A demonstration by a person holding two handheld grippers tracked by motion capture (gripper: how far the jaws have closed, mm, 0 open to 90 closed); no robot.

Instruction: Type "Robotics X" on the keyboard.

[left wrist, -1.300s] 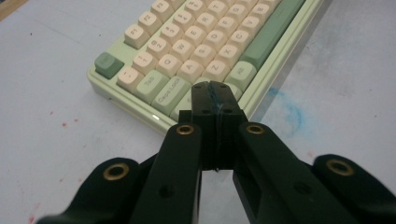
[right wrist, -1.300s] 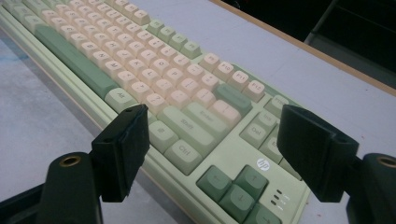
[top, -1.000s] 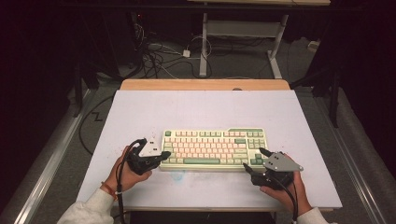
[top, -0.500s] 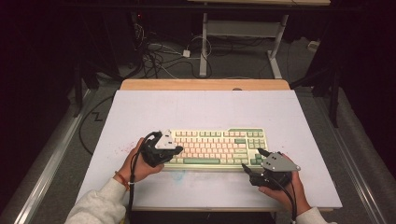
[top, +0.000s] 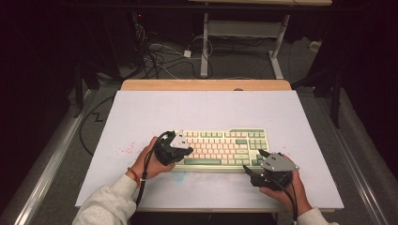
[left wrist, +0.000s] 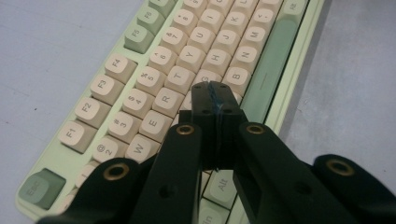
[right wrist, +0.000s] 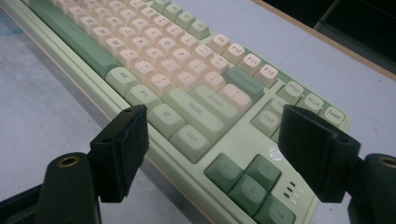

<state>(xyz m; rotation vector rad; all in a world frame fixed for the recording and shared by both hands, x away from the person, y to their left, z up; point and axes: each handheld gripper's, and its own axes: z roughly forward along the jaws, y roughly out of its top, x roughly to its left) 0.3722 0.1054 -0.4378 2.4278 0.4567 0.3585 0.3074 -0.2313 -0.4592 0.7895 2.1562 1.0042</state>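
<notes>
- The keyboard (top: 220,149) lay flat on the white table (top: 141,117), near the front edge and square to me, with my two hands at its two ends.
- My left gripper (left wrist: 215,100) had its jaws pressed together with nothing between them, the joined tip hanging over the letter keys (left wrist: 187,74) near F and G.
- I could not tell from that close view whether the tip was touching a key or just above it.
- My right gripper (right wrist: 212,154) held its jaws wide apart at the keyboard's lower right corner, one jaw off the front edge, the other by the arrow keys (right wrist: 247,182), gripping nothing.
- I judged the step to be key pressing: the closed left tip served as a poking finger while the right stood by.
- The next move called for a short, straight push down on one chosen key, centred on its cap so neighbours stayed unpressed, then a clean lift.
</notes>
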